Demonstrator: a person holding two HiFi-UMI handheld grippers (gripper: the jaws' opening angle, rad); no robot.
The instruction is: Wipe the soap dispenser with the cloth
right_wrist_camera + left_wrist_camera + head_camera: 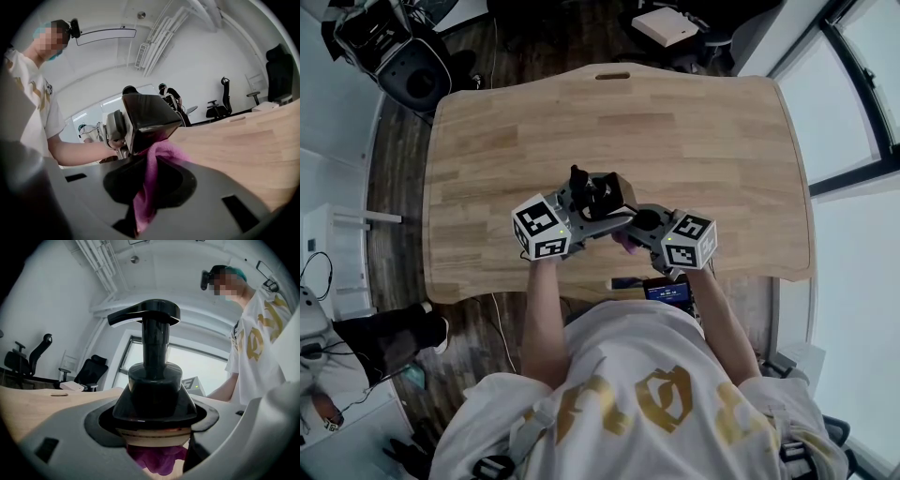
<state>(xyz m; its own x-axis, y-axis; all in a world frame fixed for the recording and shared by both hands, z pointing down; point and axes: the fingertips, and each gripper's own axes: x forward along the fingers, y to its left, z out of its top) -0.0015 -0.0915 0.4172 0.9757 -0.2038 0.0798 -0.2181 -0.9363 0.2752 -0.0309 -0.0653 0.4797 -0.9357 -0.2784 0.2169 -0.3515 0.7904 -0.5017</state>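
A black soap dispenser [598, 190] with a pump head is held above the front middle of the wooden table [703, 122]. My left gripper [592, 204] is shut on its body. In the left gripper view the dispenser [153, 380] stands upright between the jaws, with the purple cloth [159, 461] just beneath it. My right gripper [632, 231] is shut on that cloth [626, 242]. In the right gripper view the cloth [151, 176] runs up from the jaws and presses against the dark bottom of the dispenser [147, 119].
A small device with a lit screen [667, 291] sits at the table's front edge under my right arm. A black speaker [412, 80] and a white box [666, 25] are on the floor beyond the table. Windows run along the right.
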